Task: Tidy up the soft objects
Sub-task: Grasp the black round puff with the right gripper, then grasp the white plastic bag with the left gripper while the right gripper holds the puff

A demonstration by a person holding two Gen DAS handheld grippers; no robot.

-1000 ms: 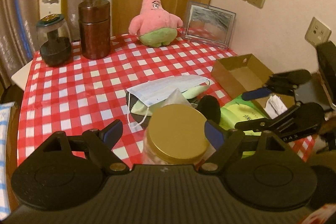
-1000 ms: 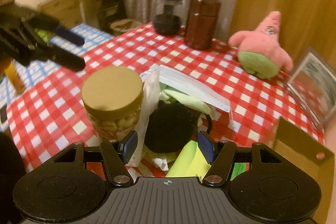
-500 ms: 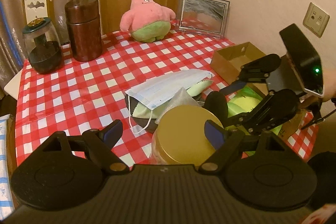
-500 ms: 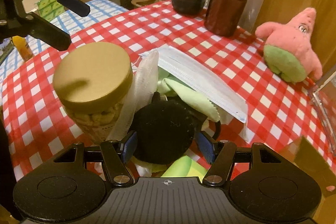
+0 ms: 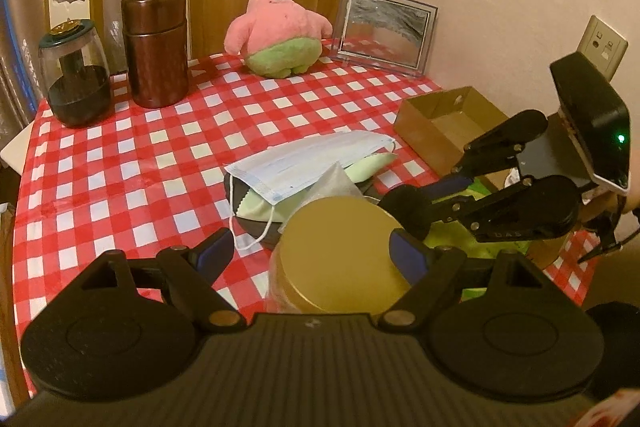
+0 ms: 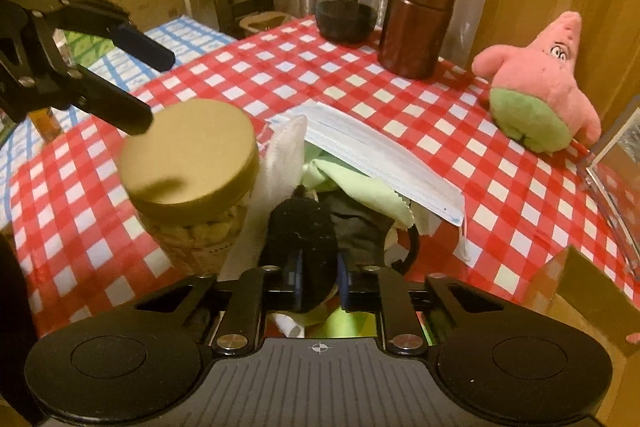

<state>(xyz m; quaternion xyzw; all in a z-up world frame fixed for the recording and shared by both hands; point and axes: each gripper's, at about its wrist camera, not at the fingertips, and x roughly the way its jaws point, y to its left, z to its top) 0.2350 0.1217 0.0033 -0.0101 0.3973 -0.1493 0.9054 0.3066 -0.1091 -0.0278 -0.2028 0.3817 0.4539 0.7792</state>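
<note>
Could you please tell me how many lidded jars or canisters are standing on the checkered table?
3. The gold-lidded jar stands nearest, beside the mask pile; the brown canister and the dark glass jar stand together at the far edge. Others may be hidden.

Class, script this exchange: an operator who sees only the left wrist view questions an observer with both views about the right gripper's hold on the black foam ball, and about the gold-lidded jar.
Operator: From my view I cannot judge whether the right gripper has the black foam ball. Is it gripped?
Observer: Yes. The right wrist view shows the jaws shut on the ball's near end, squeezing it.
Operator: I see little beyond the lid of the gold-lidded jar. What is inside?
Observer: Pale nuts show through its clear wall.
</note>
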